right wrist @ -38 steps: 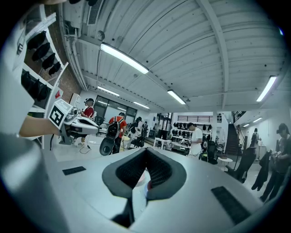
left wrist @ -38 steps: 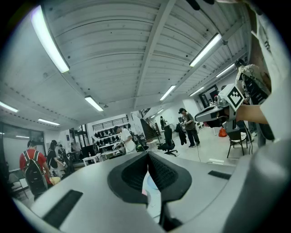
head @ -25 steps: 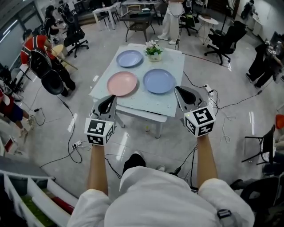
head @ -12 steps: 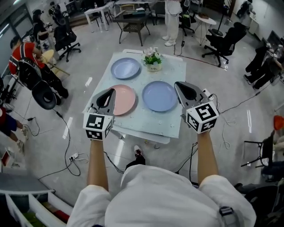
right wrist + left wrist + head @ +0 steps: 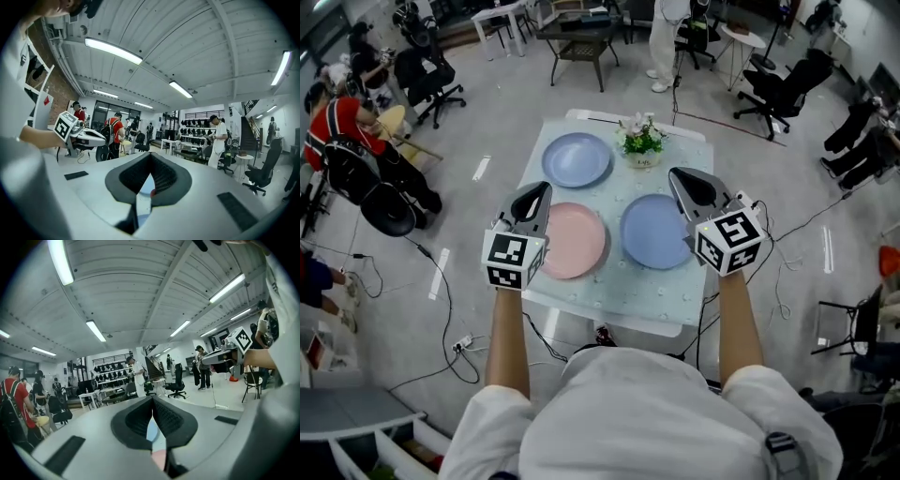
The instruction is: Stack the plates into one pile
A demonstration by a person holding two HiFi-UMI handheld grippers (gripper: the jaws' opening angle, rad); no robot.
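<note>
Three plates are laid out separately on the pale desk [image 5: 614,302], none touching. The lavender plate [image 5: 577,159] is by the far left corner. The pink plate [image 5: 574,241] sits close to the left edge, nearer the front. The blue plate [image 5: 654,232] is just beside the pink one, over toward the right edge. A small flower pot [image 5: 642,142] stands at the far edge, just beside the lavender plate.

Both tools are held up over the desk's sides. The left tool [image 5: 542,190] lines up with the left edge beside the pink plate's rim, its jaws pressed together with nothing in them. The right tool [image 5: 680,180] is over the right edge, overlapping the blue plate's rim in the head view, also closed and empty.

As for free space, there's a bare strip along the near edge, a narrow gap between the pink and blue plates, and some open surface in the far right corner. On the floor [image 5: 492,112], cables [image 5: 441,281] trail off the left and right sides, and the office chairs [image 5: 778,89] are well apart from the desk.
</note>
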